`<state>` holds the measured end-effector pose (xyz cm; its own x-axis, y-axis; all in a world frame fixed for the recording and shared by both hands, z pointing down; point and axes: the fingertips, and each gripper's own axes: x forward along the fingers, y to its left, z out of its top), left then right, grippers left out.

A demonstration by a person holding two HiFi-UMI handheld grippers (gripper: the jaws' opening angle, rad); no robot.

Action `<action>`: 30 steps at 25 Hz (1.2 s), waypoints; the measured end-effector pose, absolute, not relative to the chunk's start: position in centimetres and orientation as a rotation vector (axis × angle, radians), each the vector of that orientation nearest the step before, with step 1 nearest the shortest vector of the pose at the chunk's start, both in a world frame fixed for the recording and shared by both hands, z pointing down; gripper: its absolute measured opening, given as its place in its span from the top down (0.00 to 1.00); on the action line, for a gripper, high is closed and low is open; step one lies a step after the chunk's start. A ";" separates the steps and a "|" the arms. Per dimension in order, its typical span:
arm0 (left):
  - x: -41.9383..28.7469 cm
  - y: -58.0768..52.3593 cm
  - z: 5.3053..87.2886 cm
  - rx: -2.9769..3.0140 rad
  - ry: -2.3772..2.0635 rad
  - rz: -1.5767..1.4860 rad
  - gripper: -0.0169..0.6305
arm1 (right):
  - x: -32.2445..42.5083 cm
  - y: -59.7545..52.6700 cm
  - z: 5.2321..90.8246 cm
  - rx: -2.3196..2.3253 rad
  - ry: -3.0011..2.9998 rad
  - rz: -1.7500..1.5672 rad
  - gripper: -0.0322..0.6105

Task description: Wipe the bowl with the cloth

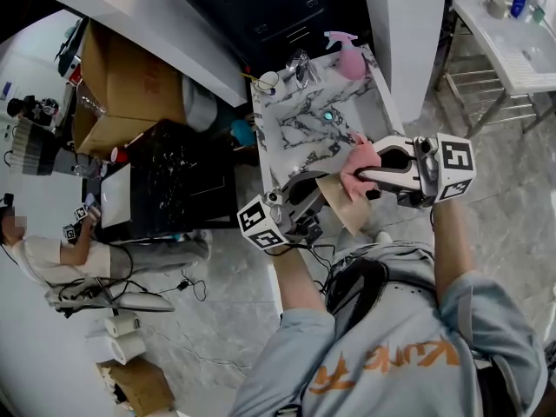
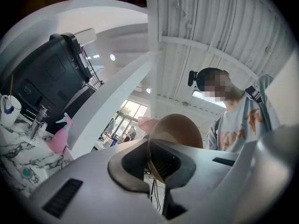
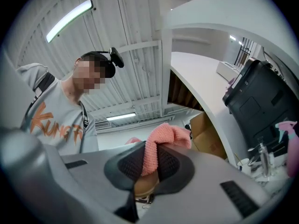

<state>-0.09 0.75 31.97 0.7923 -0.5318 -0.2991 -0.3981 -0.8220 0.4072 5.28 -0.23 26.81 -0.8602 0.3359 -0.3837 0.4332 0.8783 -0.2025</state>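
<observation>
I hold a tan bowl point(image 1: 346, 205) up in front of my chest, tilted on its side. My left gripper point(image 1: 320, 200) is shut on its rim; in the left gripper view the bowl point(image 2: 180, 130) rises from between the jaws of my left gripper point(image 2: 150, 160). A pink cloth point(image 1: 360, 168) is bunched in my right gripper point(image 1: 370, 175), which is shut on it and presses it against the bowl's upper edge. In the right gripper view the cloth point(image 3: 164, 139) sticks up out of my right gripper point(image 3: 148, 166), with the bowl point(image 3: 144, 186) just below it.
Beyond the grippers is a marble counter point(image 1: 300, 133) with a faucet point(image 1: 298, 66), a cup point(image 1: 268, 81) and a pink spray bottle point(image 1: 347, 59). A cardboard box point(image 1: 122, 85) and a black cabinet point(image 1: 178, 181) stand to the left, where a person point(image 1: 39, 250) sits. A white table point(image 1: 512, 46) is far right.
</observation>
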 end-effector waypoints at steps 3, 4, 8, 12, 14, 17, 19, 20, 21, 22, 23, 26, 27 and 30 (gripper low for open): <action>-0.5 0.9 30.8 2.662 -0.688 -0.684 0.93 | 4.5 -0.5 27.9 0.522 2.783 -0.399 0.87; -0.6 1.0 30.6 2.665 -0.686 -0.703 0.93 | 4.3 -0.5 28.4 0.510 2.808 -0.400 0.87; -0.7 0.9 30.0 2.677 -0.706 -0.710 0.93 | 3.9 -0.6 29.3 0.487 2.847 -0.422 0.87; -1.5 0.4 29.8 2.661 -0.785 -0.731 0.93 | 3.4 -0.8 30.2 0.445 2.913 -0.417 0.87; -2.1 0.1 29.8 2.642 -0.844 -0.744 0.93 | 3.0 -0.7 31.0 0.429 2.963 -0.404 0.87; -3.1 -0.4 30.1 2.608 -0.939 -0.733 0.93 | 2.7 -0.5 32.0 0.425 3.016 -0.397 0.87; -3.9 -0.7 30.2 2.580 -0.997 -0.740 0.93 | 2.6 -0.3 32.4 0.434 3.031 -0.400 0.87; -4.3 -0.9 30.3 2.564 -1.023 -0.748 0.93 | 2.7 -0.2 32.6 0.443 3.033 -0.401 0.87; -4.7 -1.0 30.5 2.549 -1.043 -0.752 0.93 | 2.7 0.0 32.7 0.454 3.031 -0.402 0.87; -5.0 -1.0 30.8 2.536 -1.059 -0.747 0.93 | 2.8 0.1 32.7 0.466 3.026 -0.405 0.87; -5.1 -1.1 31.1 2.527 -1.069 -0.731 0.93 | 3.0 0.2 32.6 0.480 3.015 -0.408 0.87; -4.9 -1.2 32.3 2.517 -1.083 -0.648 0.92 | 3.7 0.3 32.0 0.515 2.953 -0.433 0.87; -4.8 -1.2 32.6 2.515 -1.083 -0.622 0.92 | 4.0 0.2 31.7 0.517 2.926 -0.445 0.87; -4.3 -1.2 33.4 2.517 -1.068 -0.567 0.93 | 4.6 -0.2 31.0 0.505 2.862 -0.472 0.87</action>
<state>-4.29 -1.23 33.38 0.6361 -0.7384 -0.2240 -0.5993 -0.6557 0.4593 4.58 -0.23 30.99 -0.9224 0.2987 -0.2447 0.3614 0.8909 -0.2749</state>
